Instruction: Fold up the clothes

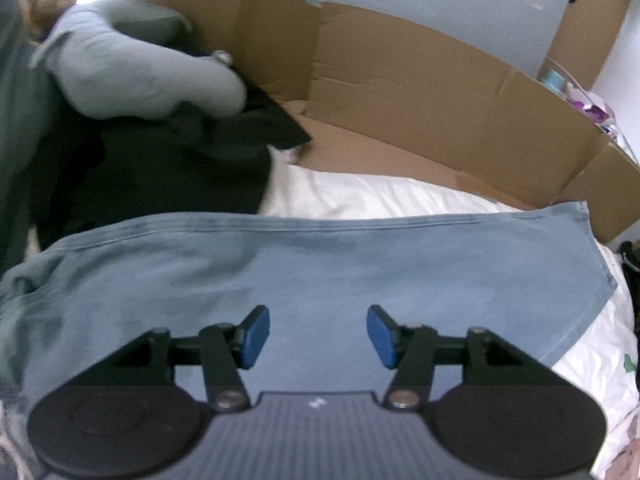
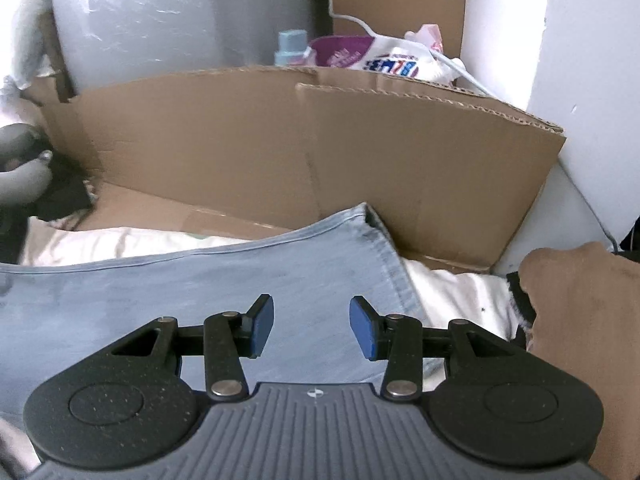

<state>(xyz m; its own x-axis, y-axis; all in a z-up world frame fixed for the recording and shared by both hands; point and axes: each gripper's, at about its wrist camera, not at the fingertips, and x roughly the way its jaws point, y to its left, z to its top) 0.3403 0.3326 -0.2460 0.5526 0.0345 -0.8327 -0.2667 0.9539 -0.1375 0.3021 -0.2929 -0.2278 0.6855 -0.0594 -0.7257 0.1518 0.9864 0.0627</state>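
Denim garment [image 1: 320,272]: light blue, spread flat on the white bedsheet [image 1: 380,196], folded edge toward the cardboard panels [image 1: 420,92]. Step, as you'd judge it: between folds, both claws released and empty above the cloth. Next: pick an edge or corner and close on it. Left gripper [image 1: 318,338]: its view alone shows the dark clothes pile [image 1: 160,168]. Right gripper [image 2: 312,328]: its view alone shows the detergent bottle [image 2: 292,46].

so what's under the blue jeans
A white sheet shows past the far and right edges of the blue jeans, so they lie on it. A cardboard box stands behind. What lies directly beneath the denim is covered and cannot be seen.
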